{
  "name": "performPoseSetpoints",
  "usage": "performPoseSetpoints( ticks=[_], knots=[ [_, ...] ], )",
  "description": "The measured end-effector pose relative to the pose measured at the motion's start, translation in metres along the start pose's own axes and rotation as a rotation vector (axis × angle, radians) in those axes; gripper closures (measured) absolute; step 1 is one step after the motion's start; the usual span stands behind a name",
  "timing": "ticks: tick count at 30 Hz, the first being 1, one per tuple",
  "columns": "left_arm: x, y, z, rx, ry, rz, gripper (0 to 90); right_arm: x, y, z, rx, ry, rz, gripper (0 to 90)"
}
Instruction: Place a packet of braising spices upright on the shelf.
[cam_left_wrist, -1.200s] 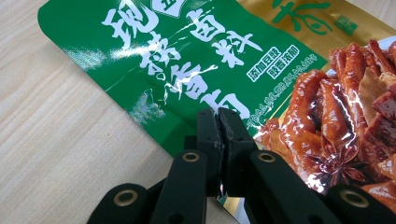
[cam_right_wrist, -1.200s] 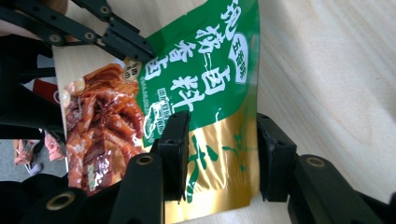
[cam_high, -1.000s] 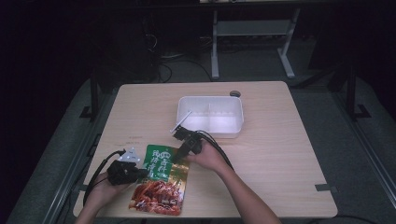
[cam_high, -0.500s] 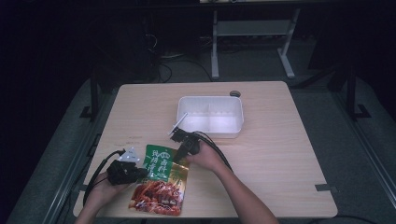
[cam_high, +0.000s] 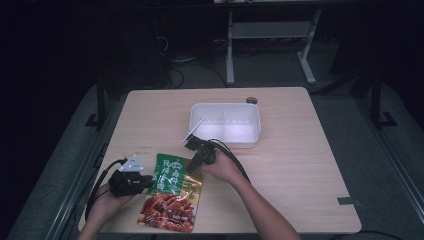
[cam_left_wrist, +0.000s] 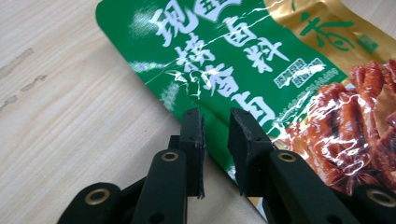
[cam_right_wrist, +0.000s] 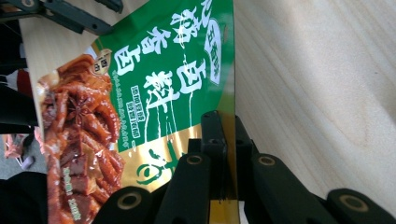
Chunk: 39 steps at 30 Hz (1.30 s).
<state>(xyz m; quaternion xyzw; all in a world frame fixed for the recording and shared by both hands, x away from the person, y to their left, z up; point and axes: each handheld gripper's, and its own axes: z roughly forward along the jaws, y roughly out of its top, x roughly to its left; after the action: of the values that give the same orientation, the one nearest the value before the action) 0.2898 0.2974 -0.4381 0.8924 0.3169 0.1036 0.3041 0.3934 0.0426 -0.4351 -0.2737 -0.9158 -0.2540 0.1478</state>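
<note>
High view: a green and red food pouch (cam_high: 171, 192) lies flat near the front edge of the bench (cam_high: 300, 165), between both hands. A white tray (cam_high: 226, 125) sits farther back.

Left gripper view: the left hand-held gripper (cam_left_wrist: 215, 126) has just been opening, its jaws apart at the pouch's edge. White Chinese writing covers the green part.

Right gripper view: the right hand-held gripper (cam_right_wrist: 223, 126), open a second ago, now pinches the pouch's gold edge.

A white plastic tray (cam_high: 226, 125) stands on the light wooden tabletop (cam_high: 300, 170) near the middle of its far edge, a divider splitting it into compartments; a small dark round object (cam_high: 252, 100) lies just beyond the tray's far right corner, at the tabletop's far edge; a white metal frame (cam_high: 270, 45) stands on the floor beyond.
</note>
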Motion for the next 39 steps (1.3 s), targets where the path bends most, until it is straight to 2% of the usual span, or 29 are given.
performPoseSetpoints(
  ticks=[7,24,30,39],
  knots=[
    [0.002,-0.001,-0.005,-0.030,0.022,-0.011,69.7,0.005,-0.002,-0.010,-0.021,0.003,-0.012,89.0],
    [0.008,-0.004,-0.009,-0.069,0.059,-0.064,56.7,0.005,-0.015,-0.041,-0.080,-0.003,0.007,89.0],
    [0.011,-0.006,-0.009,-0.074,0.079,-0.081,50.7,0.008,-0.021,-0.055,-0.106,-0.002,0.005,89.1],
    [0.015,-0.008,-0.011,-0.086,0.092,-0.104,48.2,0.017,-0.025,-0.072,-0.133,0.002,-0.006,89.1]
  ],
)
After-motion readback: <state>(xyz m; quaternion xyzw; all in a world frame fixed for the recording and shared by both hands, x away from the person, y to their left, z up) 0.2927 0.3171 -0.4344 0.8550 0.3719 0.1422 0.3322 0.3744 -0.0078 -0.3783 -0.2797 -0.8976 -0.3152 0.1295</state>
